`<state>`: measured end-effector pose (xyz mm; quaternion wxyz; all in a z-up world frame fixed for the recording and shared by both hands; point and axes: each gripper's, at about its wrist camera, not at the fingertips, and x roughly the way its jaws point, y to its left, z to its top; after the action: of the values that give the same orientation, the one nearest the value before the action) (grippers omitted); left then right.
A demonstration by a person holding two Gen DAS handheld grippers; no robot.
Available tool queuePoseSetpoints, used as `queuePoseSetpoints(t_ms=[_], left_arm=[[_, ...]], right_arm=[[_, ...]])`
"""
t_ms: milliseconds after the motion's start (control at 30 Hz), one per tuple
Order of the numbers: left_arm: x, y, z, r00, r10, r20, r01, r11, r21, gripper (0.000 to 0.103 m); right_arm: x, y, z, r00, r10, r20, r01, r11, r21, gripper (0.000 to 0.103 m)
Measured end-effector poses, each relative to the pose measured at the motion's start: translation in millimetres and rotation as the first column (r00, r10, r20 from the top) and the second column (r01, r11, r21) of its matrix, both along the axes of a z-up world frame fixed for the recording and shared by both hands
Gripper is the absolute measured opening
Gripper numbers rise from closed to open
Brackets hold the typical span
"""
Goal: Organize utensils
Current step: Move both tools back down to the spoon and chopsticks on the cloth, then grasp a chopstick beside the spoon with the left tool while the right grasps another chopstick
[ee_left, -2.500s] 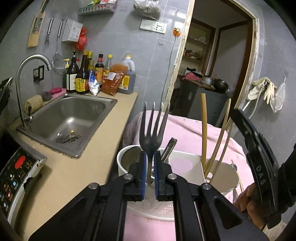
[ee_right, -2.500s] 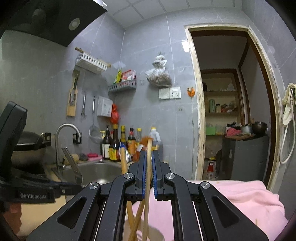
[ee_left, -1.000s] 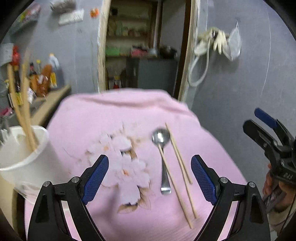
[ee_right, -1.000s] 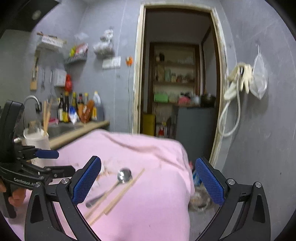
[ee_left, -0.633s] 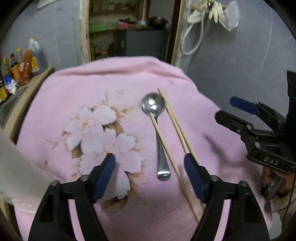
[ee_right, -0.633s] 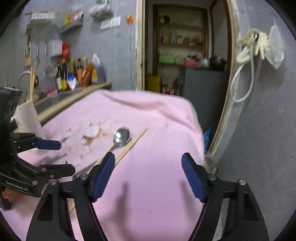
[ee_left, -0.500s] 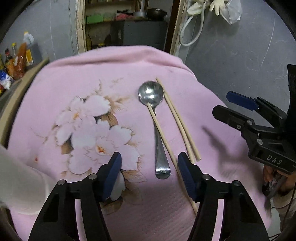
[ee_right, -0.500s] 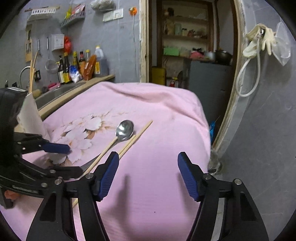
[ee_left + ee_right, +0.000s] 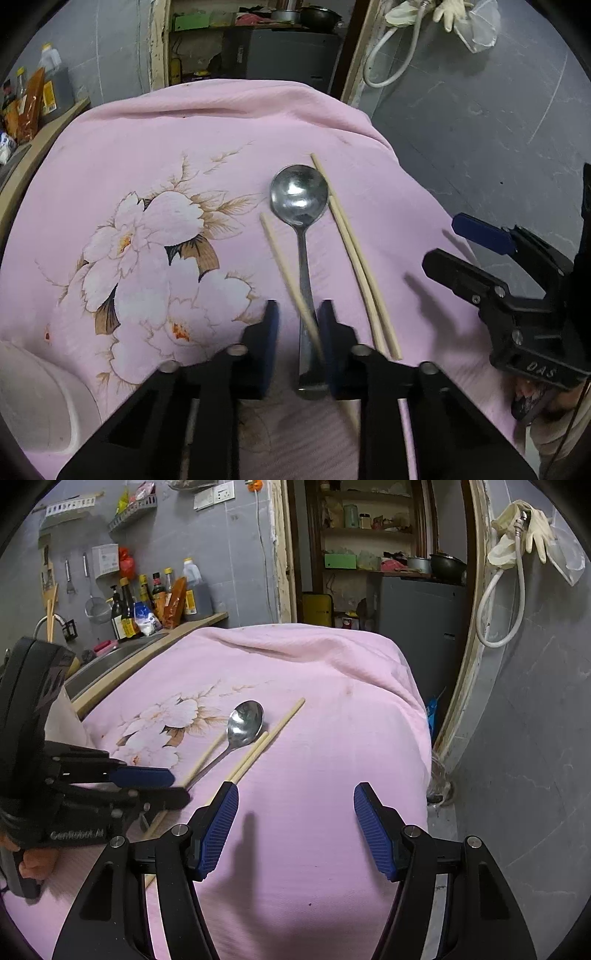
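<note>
A metal spoon (image 9: 300, 199) lies on the pink flowered cloth (image 9: 147, 166), bowl away from me. One loose chopstick (image 9: 284, 266) crosses its handle, and a pair of chopsticks (image 9: 354, 258) lies just to the right. My left gripper (image 9: 298, 332) is low over the cloth, its jaws closing around the spoon handle and the loose chopstick; the left pad still stands clear of them. My right gripper (image 9: 295, 827) hovers open above bare cloth, right of the pair of chopsticks (image 9: 266, 738) and the spoon (image 9: 245, 720), with nothing between its fingers.
A white utensil holder (image 9: 37, 398) stands at the cloth's near left. Bottles (image 9: 147, 598) line the sink counter behind it. The cloth drops off at its right edge toward the grey wall, where a hose and gloves (image 9: 517, 528) hang by the doorway.
Both grippers let go of the fork and chopsticks at the white holder and swung over to the cloth. They sank toward it, and the left jaws narrowed around the spoon handle.
</note>
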<state>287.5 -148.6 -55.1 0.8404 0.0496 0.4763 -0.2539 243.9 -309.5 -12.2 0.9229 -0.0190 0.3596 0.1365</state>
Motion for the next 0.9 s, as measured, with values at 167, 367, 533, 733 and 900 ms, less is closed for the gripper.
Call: queuePoseSetpoints(t_ms=[167,367,533,733,900], left_arm=[[0,12,2,0.999,0.030,-0.024,-0.030,0.999,-0.034,0.007],[-7,28,7,0.998,0.048,-0.042,-0.051,0.997,-0.064,0.007],[-7,41,9,0.994,0.052,-0.096,-0.062,0.992,-0.108,0.007],[-18,47,9,0.990,0.027,-0.137,-0.043,0.992,-0.119,0.007],[-28,55,11,0.981,0.007,-0.196,-0.038,0.987,-0.154,0.007]], right_arm=[[3,6,-2,1.000,0.024,-0.013,-0.024,1.000,-0.010,0.050],[4,21,-5,0.995,0.089,-0.037,-0.089,0.996,-0.011,0.042],[7,33,-10,0.991,0.119,-0.069,-0.121,0.992,-0.033,0.042],[6,39,-14,0.991,0.103,-0.085,-0.112,0.988,-0.108,0.039],[1,43,-14,0.990,0.105,-0.092,-0.117,0.984,-0.132,0.039]])
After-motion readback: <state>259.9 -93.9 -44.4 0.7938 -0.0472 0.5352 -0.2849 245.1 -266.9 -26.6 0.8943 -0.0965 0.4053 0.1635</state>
